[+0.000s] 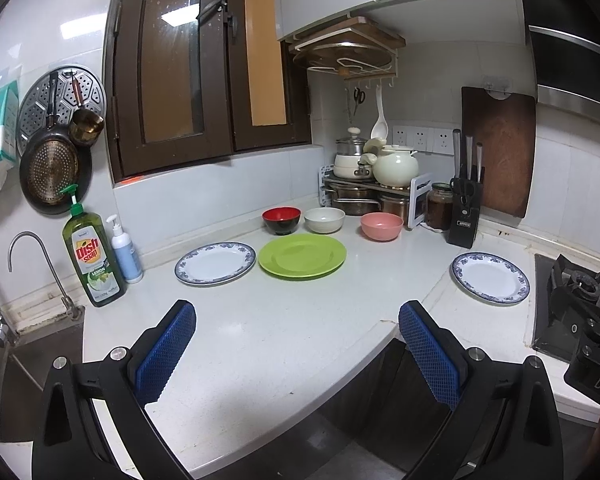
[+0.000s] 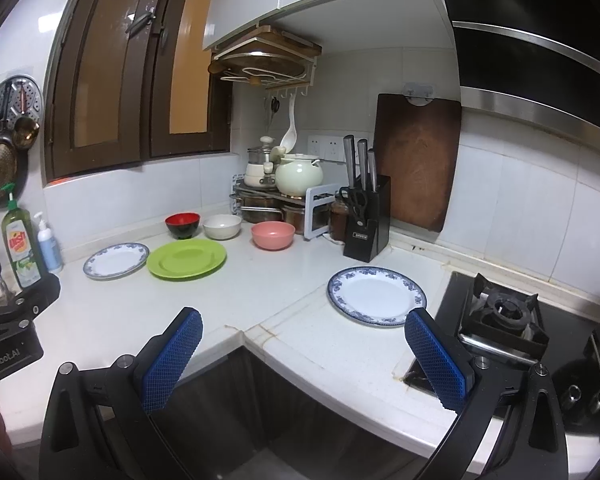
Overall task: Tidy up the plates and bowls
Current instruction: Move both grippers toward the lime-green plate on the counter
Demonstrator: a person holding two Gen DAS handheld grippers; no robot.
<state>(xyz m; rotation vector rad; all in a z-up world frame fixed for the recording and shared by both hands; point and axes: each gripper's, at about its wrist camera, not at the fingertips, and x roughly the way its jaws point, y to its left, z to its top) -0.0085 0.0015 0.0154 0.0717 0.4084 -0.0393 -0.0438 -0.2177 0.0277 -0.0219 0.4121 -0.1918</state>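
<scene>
Three plates on the white countertop [image 1: 284, 332]: blue-rimmed plate [image 1: 215, 262] just beside green plate [image 1: 302, 255], second blue-rimmed plate [image 2: 376, 295] well apart, near the gas stove [image 2: 504, 316]. Three bowls in a row behind the green plate: red-and-black bowl [image 1: 281, 219], white bowl [image 1: 324, 219], pink bowl [image 1: 381, 226]. Left gripper [image 1: 296, 356] spread wide, holding nothing. Right gripper [image 2: 304, 360] spread wide, holding nothing, over the counter edge.
</scene>
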